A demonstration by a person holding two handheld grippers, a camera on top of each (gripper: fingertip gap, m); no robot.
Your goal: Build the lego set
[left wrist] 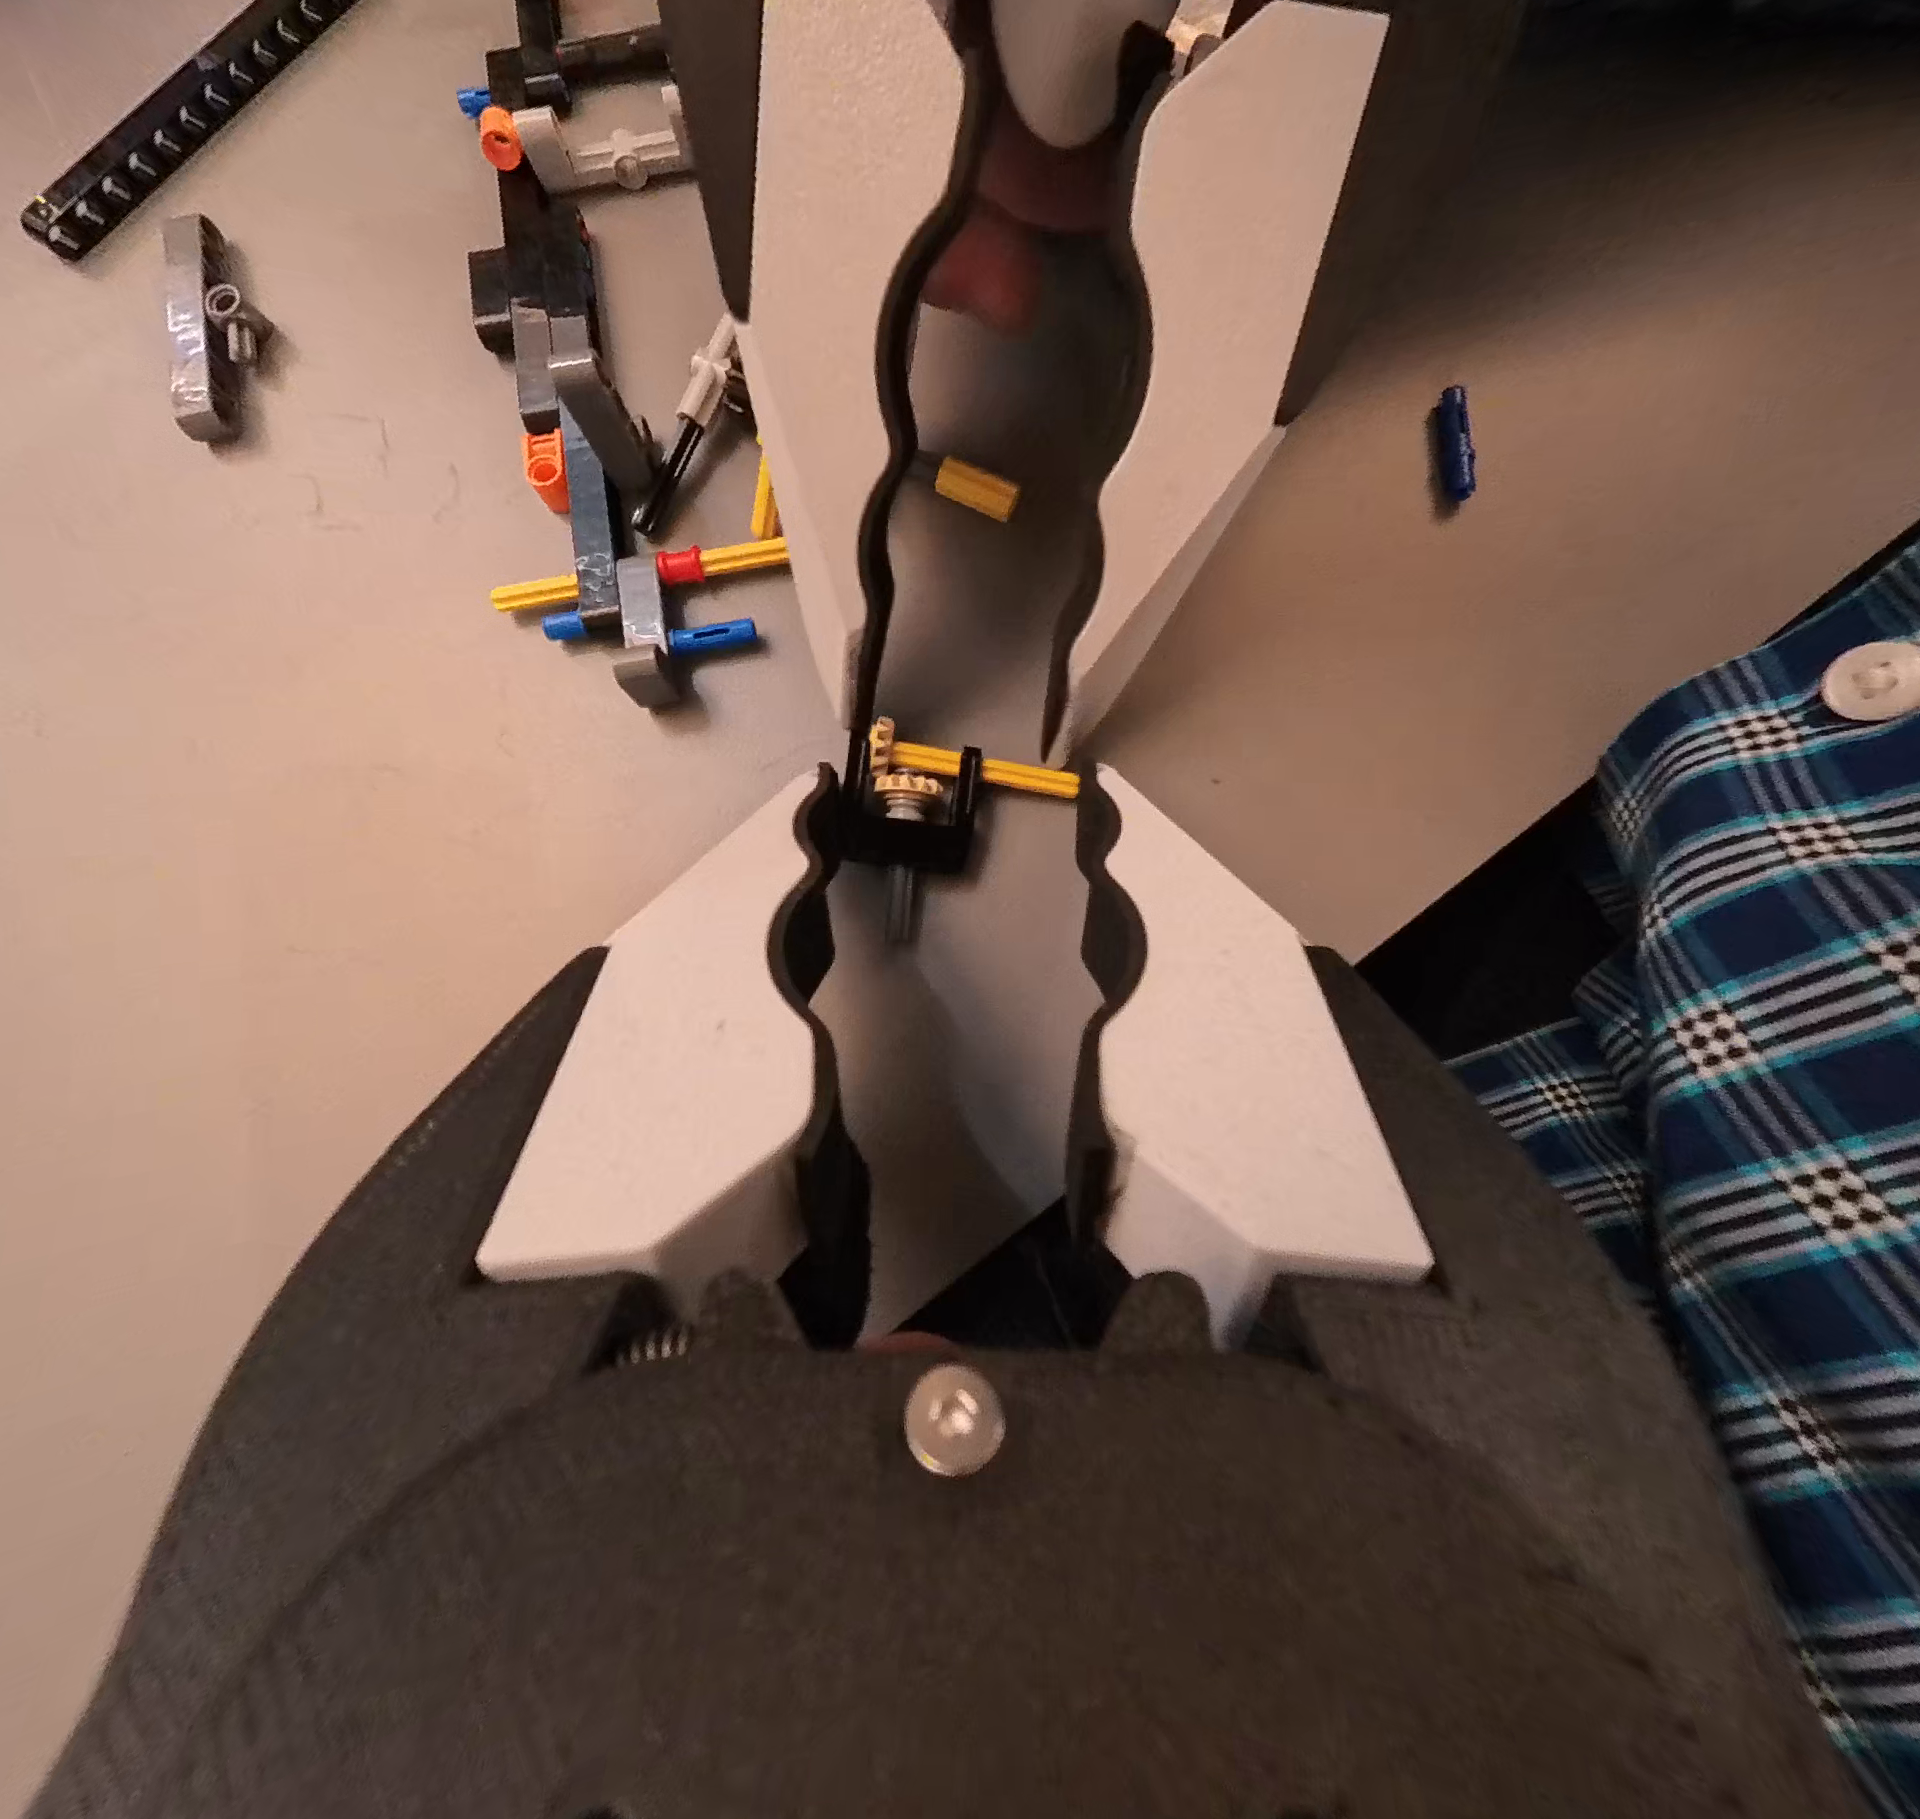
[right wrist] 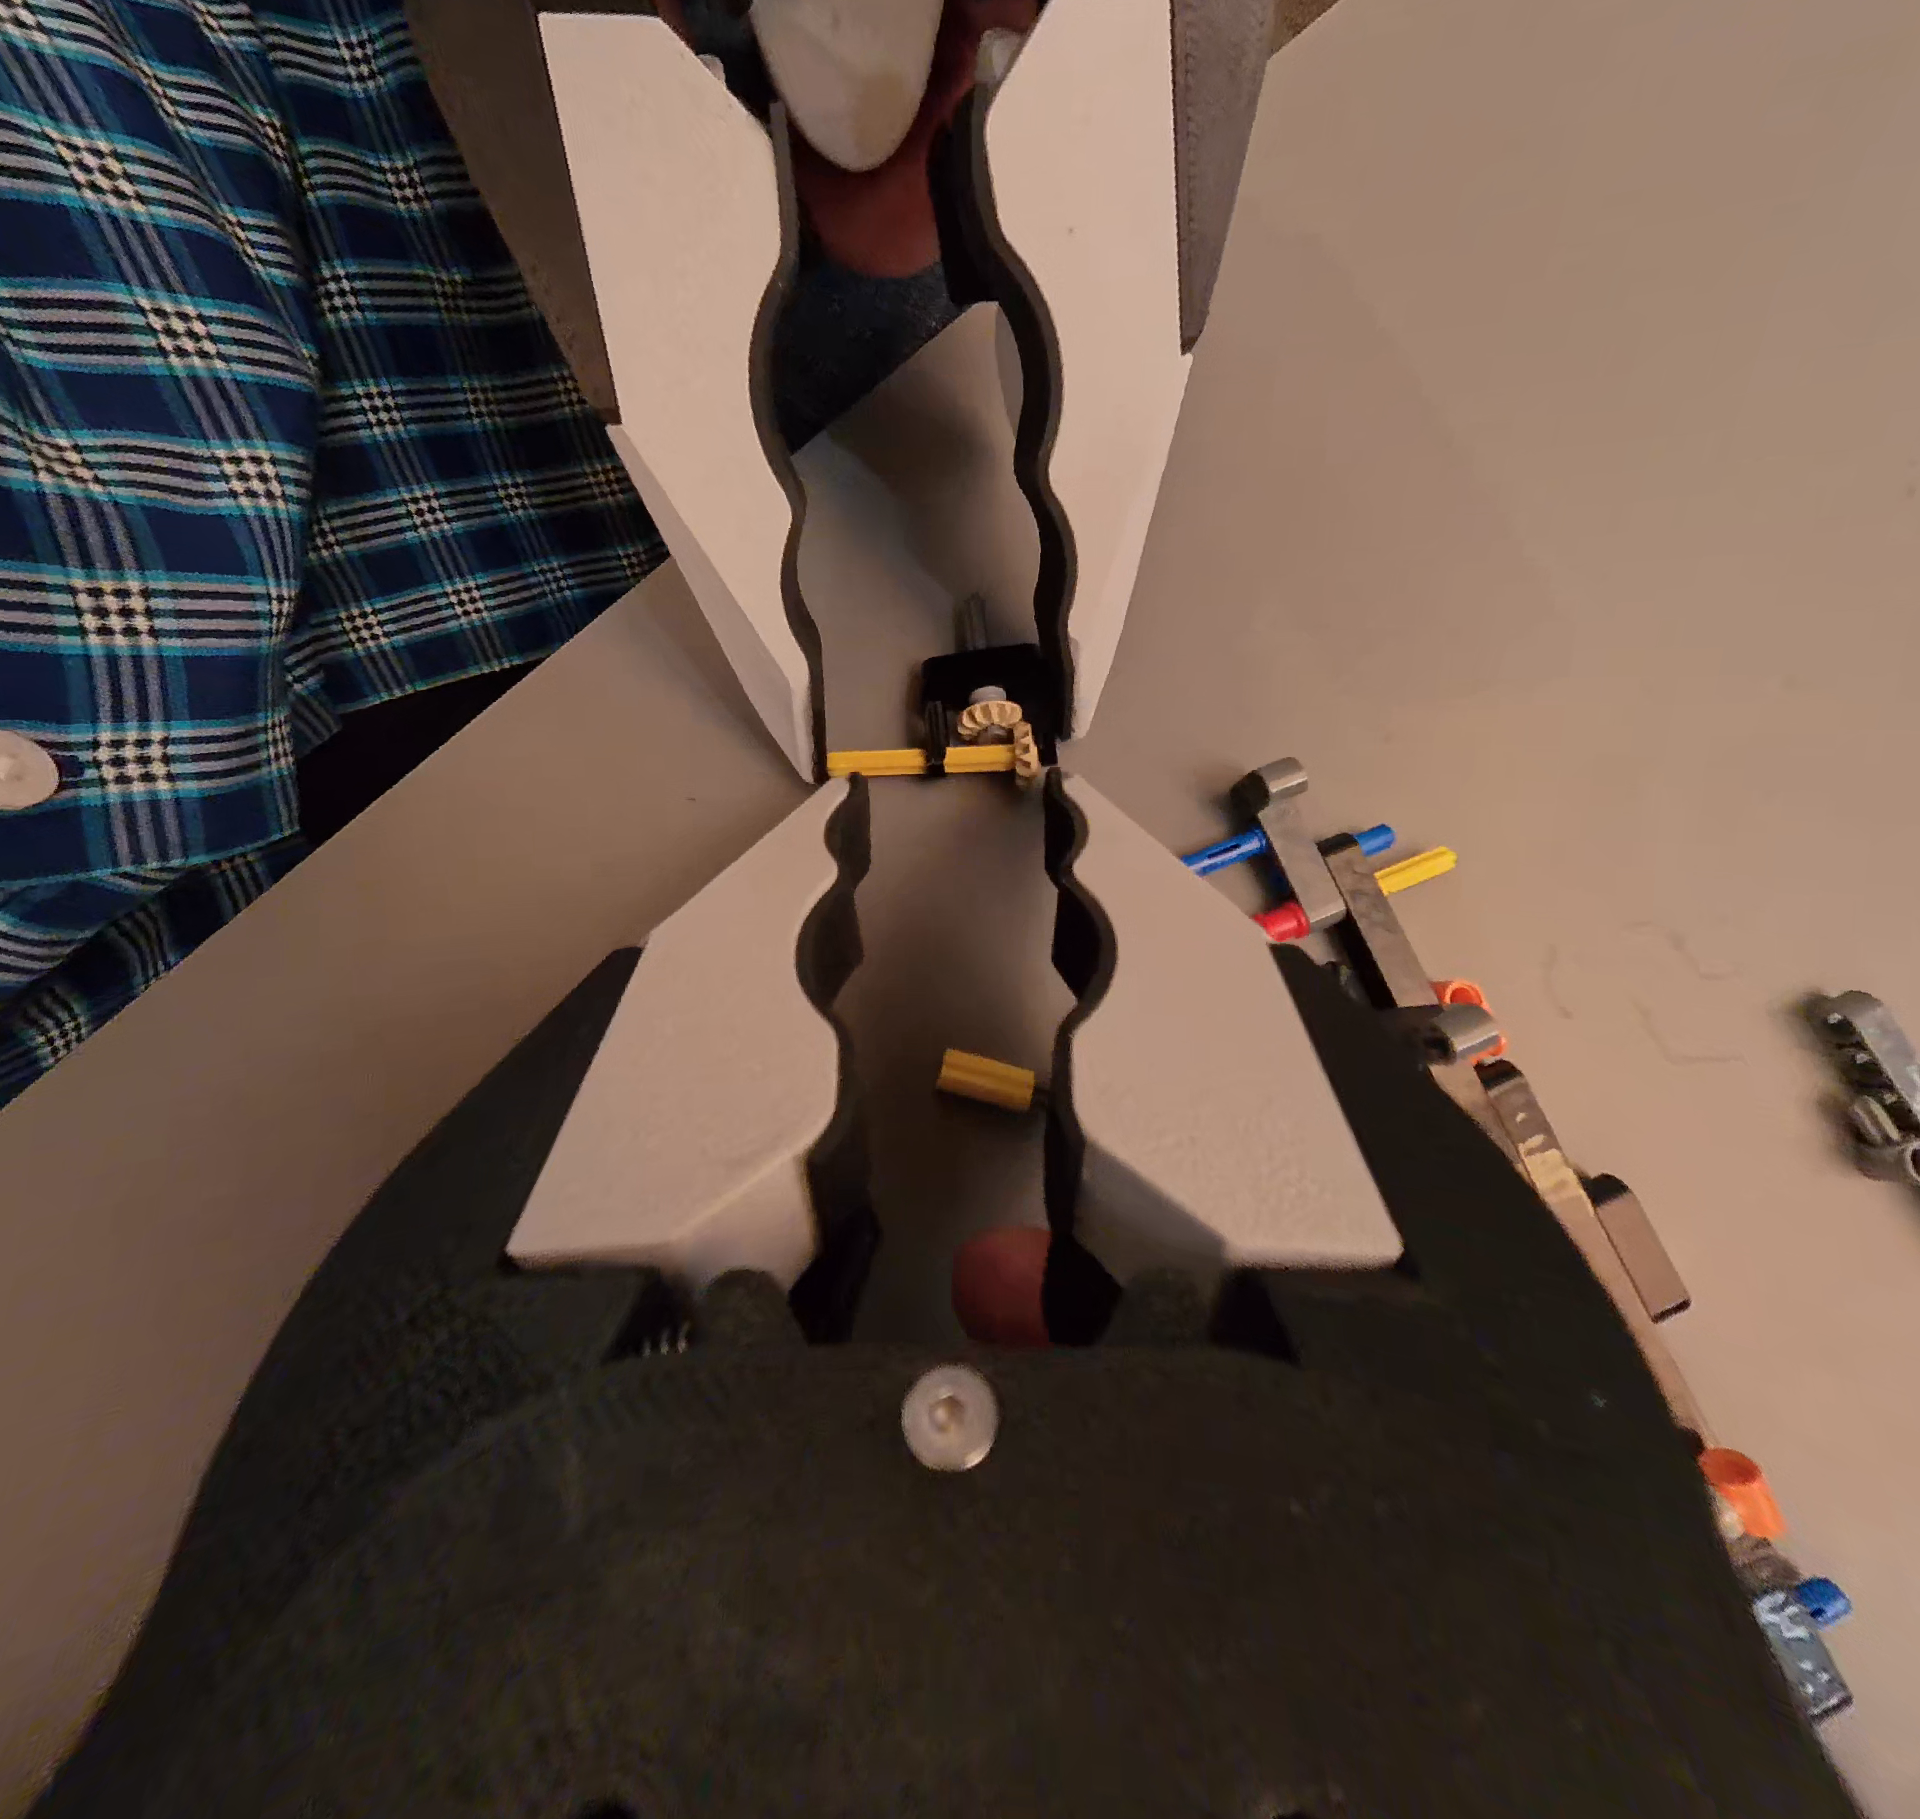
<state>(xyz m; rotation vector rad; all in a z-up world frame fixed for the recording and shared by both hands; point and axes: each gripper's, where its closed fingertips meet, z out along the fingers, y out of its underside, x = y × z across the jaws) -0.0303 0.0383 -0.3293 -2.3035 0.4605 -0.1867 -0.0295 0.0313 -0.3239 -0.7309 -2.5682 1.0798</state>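
Observation:
A small gearbox (left wrist: 920, 834) (right wrist: 977, 683), a black frame with tan bevel gears (left wrist: 909, 790) (right wrist: 987, 720), a yellow axle (left wrist: 1029, 777) (right wrist: 873, 761) and a grey axle (left wrist: 902, 902), hangs above the table between two grippers set tip to tip. My left gripper (left wrist: 956, 793) (right wrist: 940, 746) is shut on it, one finger on the frame side and the other on the yellow axle's end. My right gripper (right wrist: 951, 793) (left wrist: 958, 730) has its jaws apart, with its tips against the axle and gear. A short yellow connector (left wrist: 977, 489) (right wrist: 987, 1081) lies on the table below.
A long partial build (left wrist: 582, 481) (right wrist: 1351, 896) of black and grey beams with blue, orange, red and yellow pieces lies beside the grippers. A black long beam (left wrist: 197, 96), a grey beam (left wrist: 203, 335) (right wrist: 1870, 1073) and a blue pin (left wrist: 1452, 439) lie loose. A person's plaid shirt (left wrist: 1766, 938) (right wrist: 208, 315) is at the table edge. My left and right fingertips are right by each other. My right tips are roughly 5 cm from the short yellow connector (right wrist: 987, 1081).

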